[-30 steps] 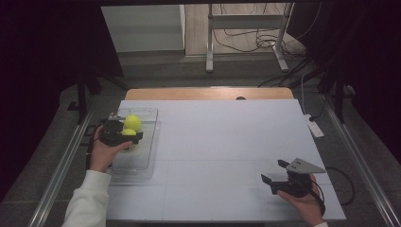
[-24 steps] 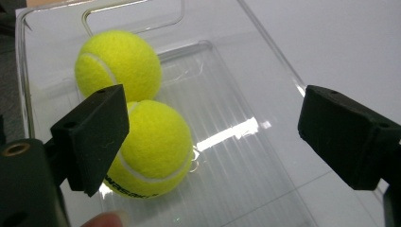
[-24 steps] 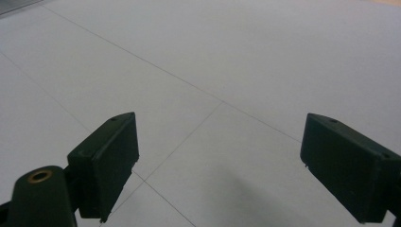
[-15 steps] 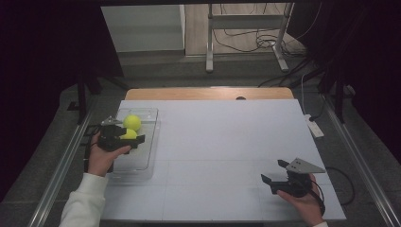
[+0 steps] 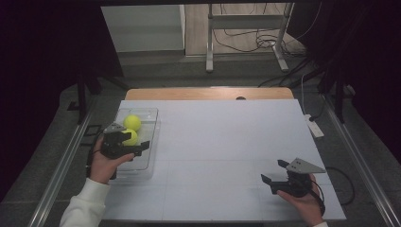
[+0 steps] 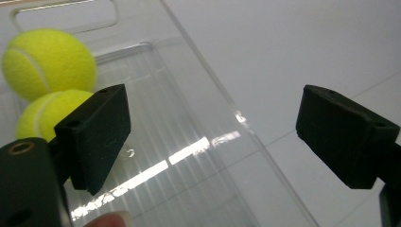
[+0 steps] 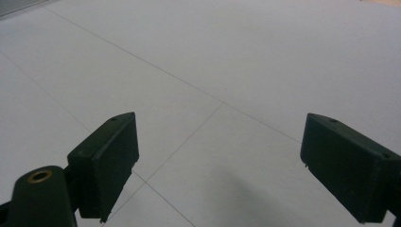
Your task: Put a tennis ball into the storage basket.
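Observation:
Two yellow tennis balls lie in a clear plastic tray (image 5: 150, 124) at the table's left. The far ball (image 5: 132, 122) is in full sight. The near ball (image 5: 130, 138) is partly behind my left gripper (image 5: 137, 147). That gripper hovers over the tray and is open. Its jaws have just been closing slightly, with nothing between them. In the left gripper view both balls (image 6: 47, 61) (image 6: 38, 118) sit left of the left jaw, above the ribbed tray floor (image 6: 189, 156). My right gripper (image 5: 273, 171) rests open over bare table at the near right, jaws wide (image 7: 217, 161) and holding nothing.
The white table (image 5: 227, 137) spreads between the two hands, with a wooden strip along its far edge. A white power strip (image 5: 313, 126) lies at the right edge. Metal rails run along both sides and a stand with cables is behind the table.
My left gripper has drawn back toward the person along the tray, away from the balls. The near ball now shows more. The right gripper has stayed in place.

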The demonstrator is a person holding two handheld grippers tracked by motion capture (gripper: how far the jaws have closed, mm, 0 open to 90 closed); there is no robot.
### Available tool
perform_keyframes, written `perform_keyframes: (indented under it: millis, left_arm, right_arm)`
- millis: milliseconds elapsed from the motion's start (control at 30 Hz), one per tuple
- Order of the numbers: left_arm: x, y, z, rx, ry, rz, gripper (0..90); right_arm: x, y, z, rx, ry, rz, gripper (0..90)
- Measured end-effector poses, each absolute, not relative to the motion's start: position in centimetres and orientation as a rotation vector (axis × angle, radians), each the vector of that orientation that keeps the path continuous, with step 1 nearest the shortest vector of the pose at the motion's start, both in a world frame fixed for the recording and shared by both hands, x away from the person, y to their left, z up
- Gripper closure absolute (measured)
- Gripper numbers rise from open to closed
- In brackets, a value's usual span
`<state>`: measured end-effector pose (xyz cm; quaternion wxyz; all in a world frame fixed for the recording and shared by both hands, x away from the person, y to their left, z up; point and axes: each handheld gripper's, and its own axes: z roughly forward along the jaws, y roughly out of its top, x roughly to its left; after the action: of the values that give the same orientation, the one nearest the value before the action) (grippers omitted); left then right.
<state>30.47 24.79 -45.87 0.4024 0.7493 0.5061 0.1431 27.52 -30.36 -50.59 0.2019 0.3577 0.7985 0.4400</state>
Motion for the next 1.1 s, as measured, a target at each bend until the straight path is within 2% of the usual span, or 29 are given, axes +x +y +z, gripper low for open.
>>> perform_keyframes:
  millis: [633,1100]
  left_arm:
    - [26.7,22.5,-46.9,1.909,1.141,0.337,11.9]
    - [25.0,22.6,-48.9,1.911,1.166,0.318,11.9]
  right_arm:
    - [27.5,-30.4,-50.5,0.996,2.228,1.24,12.5]
    - [27.4,-30.2,-50.5,0.983,2.236,1.248,12.5]
